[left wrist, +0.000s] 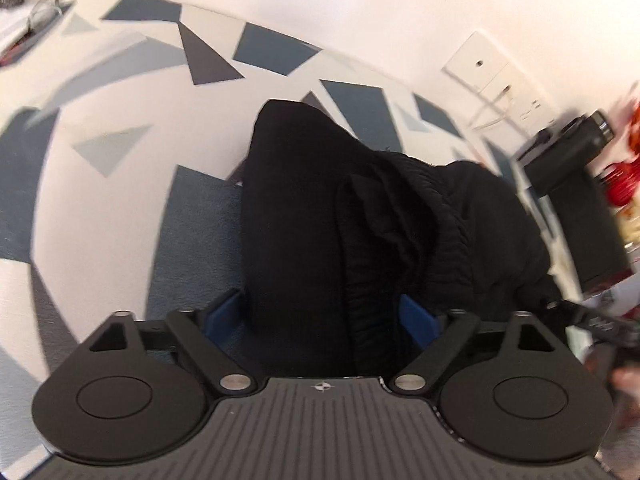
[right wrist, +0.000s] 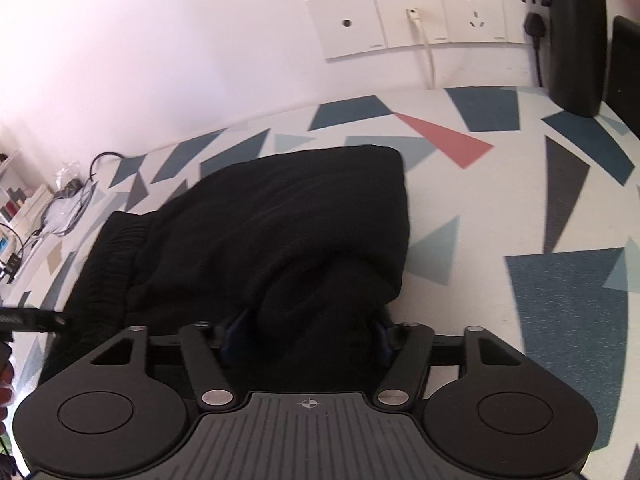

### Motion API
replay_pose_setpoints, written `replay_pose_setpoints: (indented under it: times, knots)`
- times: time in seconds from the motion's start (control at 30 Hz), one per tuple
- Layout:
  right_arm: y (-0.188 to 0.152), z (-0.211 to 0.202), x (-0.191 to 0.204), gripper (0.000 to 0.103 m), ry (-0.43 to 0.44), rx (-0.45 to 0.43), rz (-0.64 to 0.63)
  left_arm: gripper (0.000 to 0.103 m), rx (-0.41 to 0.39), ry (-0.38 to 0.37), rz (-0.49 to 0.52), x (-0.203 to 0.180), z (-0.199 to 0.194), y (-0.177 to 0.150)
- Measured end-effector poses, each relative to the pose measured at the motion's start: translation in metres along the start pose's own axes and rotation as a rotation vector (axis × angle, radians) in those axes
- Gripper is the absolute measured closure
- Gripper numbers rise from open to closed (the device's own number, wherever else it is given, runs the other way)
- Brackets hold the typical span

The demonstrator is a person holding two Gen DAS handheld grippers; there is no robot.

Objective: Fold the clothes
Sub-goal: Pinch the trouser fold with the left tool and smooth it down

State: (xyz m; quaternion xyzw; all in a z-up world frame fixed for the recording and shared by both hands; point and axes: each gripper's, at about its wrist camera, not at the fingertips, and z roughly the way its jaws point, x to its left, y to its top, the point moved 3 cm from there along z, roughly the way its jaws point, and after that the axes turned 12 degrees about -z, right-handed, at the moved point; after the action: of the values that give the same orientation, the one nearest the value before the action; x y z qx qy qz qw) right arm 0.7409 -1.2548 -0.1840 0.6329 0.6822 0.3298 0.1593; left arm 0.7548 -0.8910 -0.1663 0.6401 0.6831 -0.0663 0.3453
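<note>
Black garment (left wrist: pixel 320 208) – bunched, partly folded, lies on patterned tabletop (left wrist: pixel 120 92). Left gripper (left wrist: pixel 324 316): jaws wide apart, cloth between, not pinched. Right gripper (right wrist: pixel 308 328): jaws part-open astride fold – grip uncertain. Step, judged: re-grasping near edge; next move needs firm pinch.

Black garment (right wrist: pixel 280 232) bunched (ribbed waistband showing) on patterned surface.

Left gripper (left wrist: pixel 326 316) wide; right gripper (right wrist: pixel 306 334) seemingly parted.
</note>
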Motion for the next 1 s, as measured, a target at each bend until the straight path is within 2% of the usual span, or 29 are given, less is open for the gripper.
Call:
replay_pose_setpoints:
  times: [0.07,0.13,0.23,0.27,0.47,0.6,0.67,0.77,0.9,1.0]
  knots:
    - [-0.004,0.004,-0.003,0.039,0.001,0.012,-0.008,0.000,0.012,-0.037,0.014,0.001,0.003,-0.003]
    - [-0.007,0.009,-0.005,0.034,0.007,0.023,-0.009,0.000,0.022,-0.051,0.014,-0.002,0.005,-0.001]
    - [-0.009,0.013,-0.001,0.021,0.021,0.022,-0.011,0.000,0.080,-0.171,-0.090,0.001,0.011,0.006]
    - [-0.009,0.014,0.001,0.018,0.022,0.023,-0.017,0.000,0.083,-0.184,-0.113,0.002,0.013,0.007]
    - [-0.007,0.017,0.007,0.015,0.033,0.029,-0.027,0.000,0.104,-0.221,-0.136,0.004,0.017,0.010]
    - [-0.006,0.017,0.006,0.015,0.039,0.030,-0.018,0.000,0.099,-0.306,-0.280,0.024,0.017,0.016]
    - [-0.005,0.016,0.006,0.015,0.041,0.030,-0.013,0.000,0.089,-0.319,-0.300,0.026,0.017,0.017]
    - [-0.005,0.016,0.005,0.015,0.045,0.030,-0.005,0.000,0.097,-0.266,-0.172,0.010,0.018,0.013]
    - [-0.004,0.017,0.005,0.014,0.046,0.032,-0.004,0.000,0.107,-0.110,0.115,-0.025,0.026,0.005]
    - [-0.003,0.018,0.007,0.014,0.036,0.042,-0.020,0.001,0.091,-0.006,0.230,-0.042,0.031,-0.005]
